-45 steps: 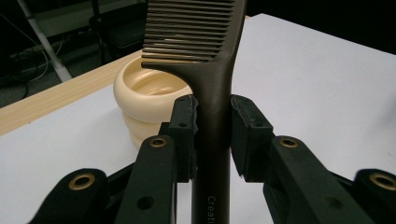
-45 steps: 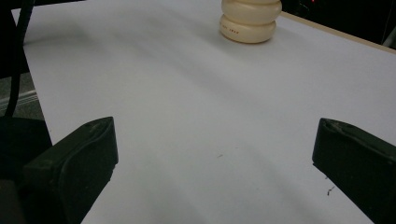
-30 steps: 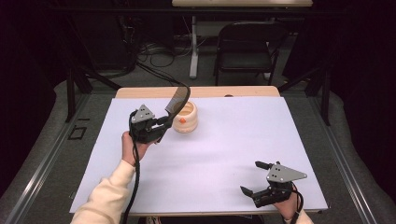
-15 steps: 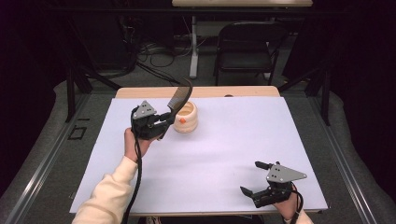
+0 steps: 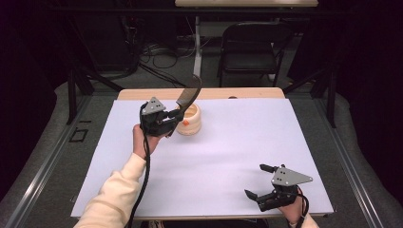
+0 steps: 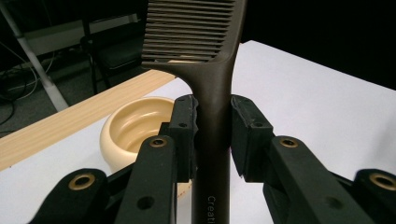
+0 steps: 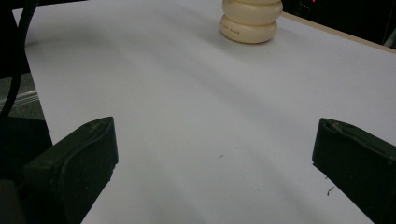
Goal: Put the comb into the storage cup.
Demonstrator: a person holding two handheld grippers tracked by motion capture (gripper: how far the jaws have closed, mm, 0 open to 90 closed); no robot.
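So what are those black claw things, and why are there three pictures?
A person sits at a table with a white sheet on it, holding a grabbing tool in each hand. One picture looks down from above. The other two come from little cameras riding on the tools, looking along their black jaws. The left gripper squeezes the handle of a dark comb, holding it up beside a cream bowl. From above you see that comb sticking up over the bowl. The right gripper rests near the table's front edge, jaws wide apart, holding nothing.
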